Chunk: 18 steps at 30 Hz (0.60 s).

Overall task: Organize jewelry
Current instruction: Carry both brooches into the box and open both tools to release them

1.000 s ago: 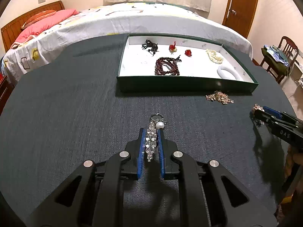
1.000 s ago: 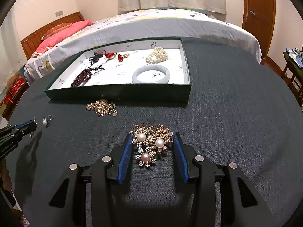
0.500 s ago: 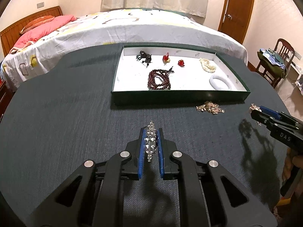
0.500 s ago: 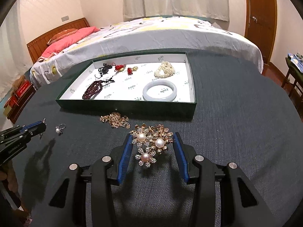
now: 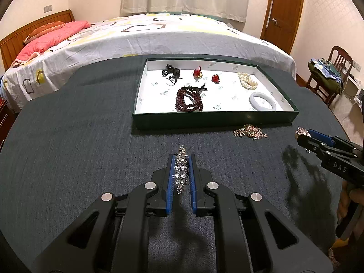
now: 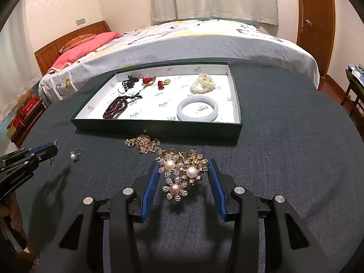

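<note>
My left gripper [image 5: 180, 159] is shut on a silver rhinestone piece [image 5: 180, 170] and holds it above the dark table; it also shows in the right wrist view [image 6: 53, 146]. My right gripper [image 6: 183, 165] is shut on a gold flower brooch with three pearls [image 6: 182, 170], lifted off the table; it also shows in the left wrist view [image 5: 303, 136]. A green tray with a white floor [image 5: 213, 119] lies ahead and holds a dark red bead bracelet [image 5: 188, 99], a white bangle [image 5: 262, 101], a pearl bracelet [image 5: 248, 80], red charms and a black cord piece.
A gold chain heap [image 5: 250, 132] lies on the table just in front of the tray [image 6: 159, 127]. A small pearl ring [image 6: 76, 154] lies on the table near the left gripper. A bed stands behind the table, a chair [image 5: 329, 77] at the right.
Both grippers have risen and pulled back from the table with their pieces. The pearl ring that lay at the left gripper's tip stays on the table.
</note>
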Available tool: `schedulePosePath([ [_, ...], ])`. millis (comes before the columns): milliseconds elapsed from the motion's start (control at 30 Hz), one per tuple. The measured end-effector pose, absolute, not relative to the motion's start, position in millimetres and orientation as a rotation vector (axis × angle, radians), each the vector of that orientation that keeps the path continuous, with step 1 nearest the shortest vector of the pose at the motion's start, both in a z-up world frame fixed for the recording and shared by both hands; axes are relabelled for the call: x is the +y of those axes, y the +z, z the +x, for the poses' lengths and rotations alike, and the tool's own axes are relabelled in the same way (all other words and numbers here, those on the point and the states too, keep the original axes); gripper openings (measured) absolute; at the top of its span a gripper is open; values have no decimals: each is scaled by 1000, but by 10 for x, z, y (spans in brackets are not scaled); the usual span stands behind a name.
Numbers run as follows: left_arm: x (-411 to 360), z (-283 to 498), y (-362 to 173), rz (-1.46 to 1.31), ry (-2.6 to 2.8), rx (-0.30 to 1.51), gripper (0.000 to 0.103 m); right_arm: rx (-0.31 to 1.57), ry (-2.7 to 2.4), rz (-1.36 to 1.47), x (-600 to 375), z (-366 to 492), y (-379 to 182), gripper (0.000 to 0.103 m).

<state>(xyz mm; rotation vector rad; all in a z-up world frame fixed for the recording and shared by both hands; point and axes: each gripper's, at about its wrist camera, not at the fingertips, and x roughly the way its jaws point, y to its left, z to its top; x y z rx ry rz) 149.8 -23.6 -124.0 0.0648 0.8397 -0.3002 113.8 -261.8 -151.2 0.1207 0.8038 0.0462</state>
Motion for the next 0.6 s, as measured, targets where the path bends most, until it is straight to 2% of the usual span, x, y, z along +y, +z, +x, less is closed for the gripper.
schedulePosePath([
  [600, -617, 1914, -801, 63, -387, 712, 12, 670, 88, 101, -2513, 1495, -1004, 43],
])
